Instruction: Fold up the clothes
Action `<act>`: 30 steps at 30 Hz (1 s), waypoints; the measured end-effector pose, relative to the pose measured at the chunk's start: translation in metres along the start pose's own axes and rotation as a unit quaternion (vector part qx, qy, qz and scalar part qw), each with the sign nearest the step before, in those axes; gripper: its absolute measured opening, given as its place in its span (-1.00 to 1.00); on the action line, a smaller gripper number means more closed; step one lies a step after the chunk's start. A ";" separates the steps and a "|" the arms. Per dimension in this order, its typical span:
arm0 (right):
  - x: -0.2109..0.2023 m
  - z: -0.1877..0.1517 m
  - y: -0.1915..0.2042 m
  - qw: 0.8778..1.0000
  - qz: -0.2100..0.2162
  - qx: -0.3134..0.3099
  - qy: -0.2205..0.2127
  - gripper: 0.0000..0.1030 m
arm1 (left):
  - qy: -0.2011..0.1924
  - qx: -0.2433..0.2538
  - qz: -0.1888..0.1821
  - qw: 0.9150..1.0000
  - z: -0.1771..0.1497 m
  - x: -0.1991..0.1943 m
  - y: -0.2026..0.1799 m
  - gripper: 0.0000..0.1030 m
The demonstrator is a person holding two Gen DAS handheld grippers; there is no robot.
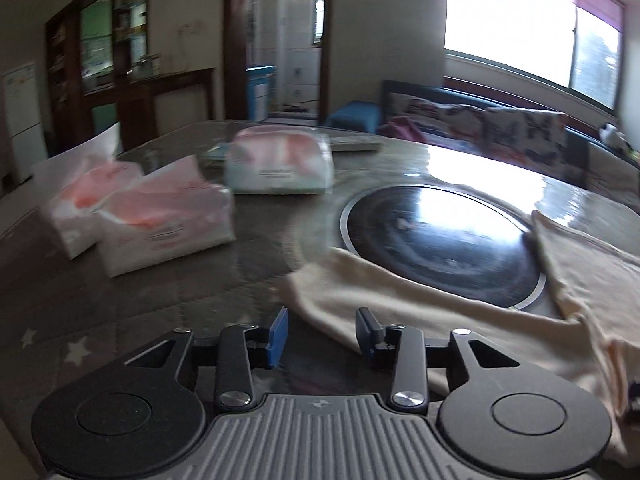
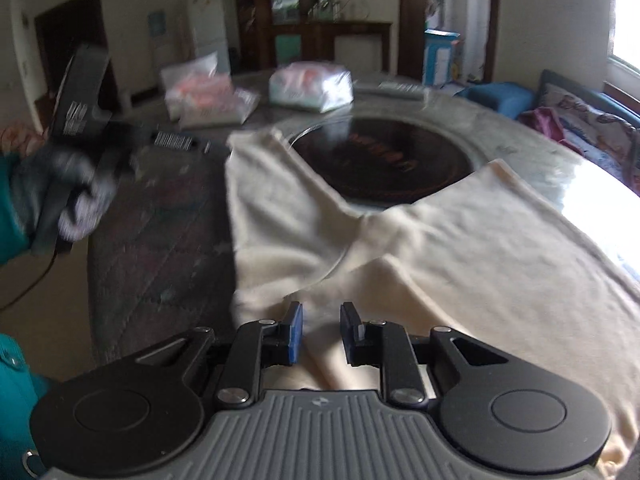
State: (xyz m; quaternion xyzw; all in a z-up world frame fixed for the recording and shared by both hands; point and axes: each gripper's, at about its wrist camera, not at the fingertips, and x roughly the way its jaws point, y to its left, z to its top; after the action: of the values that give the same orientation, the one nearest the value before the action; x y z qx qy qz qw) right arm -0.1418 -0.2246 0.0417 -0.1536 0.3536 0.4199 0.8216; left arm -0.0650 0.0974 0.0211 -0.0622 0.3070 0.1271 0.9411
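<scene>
Right wrist view shows the cream garment [image 2: 460,240] spread unfolded ahead of and beneath the right gripper [image 2: 321,334], whose jaws gape empty like the left gripper [image 1: 322,338], so folding seems barely begun.

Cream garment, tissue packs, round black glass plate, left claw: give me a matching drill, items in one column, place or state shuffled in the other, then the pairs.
Things:
1. cream garment
2. tissue packs
3. round black glass plate
4. left claw

Place or state:
A. open, nothing between its pads
B. set into the table's middle, partly covered at its near edge
C. on the table's left side, clear of the cloth
D. spread over the table's near right part, two legs pointing away

Pairs: 1-D, 2-C, 3-B, 4-A
</scene>
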 end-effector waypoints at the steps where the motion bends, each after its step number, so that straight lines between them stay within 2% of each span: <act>1: 0.000 0.000 0.003 1.000 -0.003 -0.005 0.000 -0.61 | 0.001 -0.005 0.004 1.000 0.001 0.003 0.003 -0.19; 7: -0.024 -0.001 -0.002 1.000 -0.019 0.017 -0.019 -0.61 | 0.010 -0.023 0.008 1.000 0.008 0.019 0.007 -0.27; 11: -0.049 -0.007 -0.010 0.997 -0.044 0.040 -0.041 -0.61 | 0.007 -0.028 0.001 1.000 0.007 0.023 0.005 -0.80; 15: -0.073 -0.020 -0.021 0.993 -0.071 0.076 -0.064 -0.61 | -0.006 -0.054 -0.042 0.998 0.016 0.005 -0.002 -0.88; 19: -0.096 -0.039 -0.032 0.984 -0.096 0.119 -0.088 -0.61 | -0.036 -0.038 -0.121 0.991 0.032 -0.033 -0.035 -0.89; 23: -0.113 -0.059 -0.043 0.974 -0.120 0.160 -0.109 -0.61 | -0.053 -0.013 -0.217 0.975 0.043 -0.069 -0.081 -0.89; 27: -0.127 -0.083 -0.053 0.961 -0.143 0.199 -0.125 -0.61 | -0.049 0.017 -0.319 0.946 0.042 -0.096 -0.136 -0.88; 30: -0.136 -0.100 -0.059 0.953 -0.155 0.223 -0.132 -0.61 | -0.040 0.048 -0.372 0.926 0.029 -0.105 -0.173 -0.88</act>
State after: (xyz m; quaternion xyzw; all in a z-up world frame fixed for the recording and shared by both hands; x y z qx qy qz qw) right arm -0.1938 -0.3943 0.0656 0.0373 0.2983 0.2146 0.9293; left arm -0.0822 -0.0842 0.1132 -0.1220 0.2294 -0.2446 0.9342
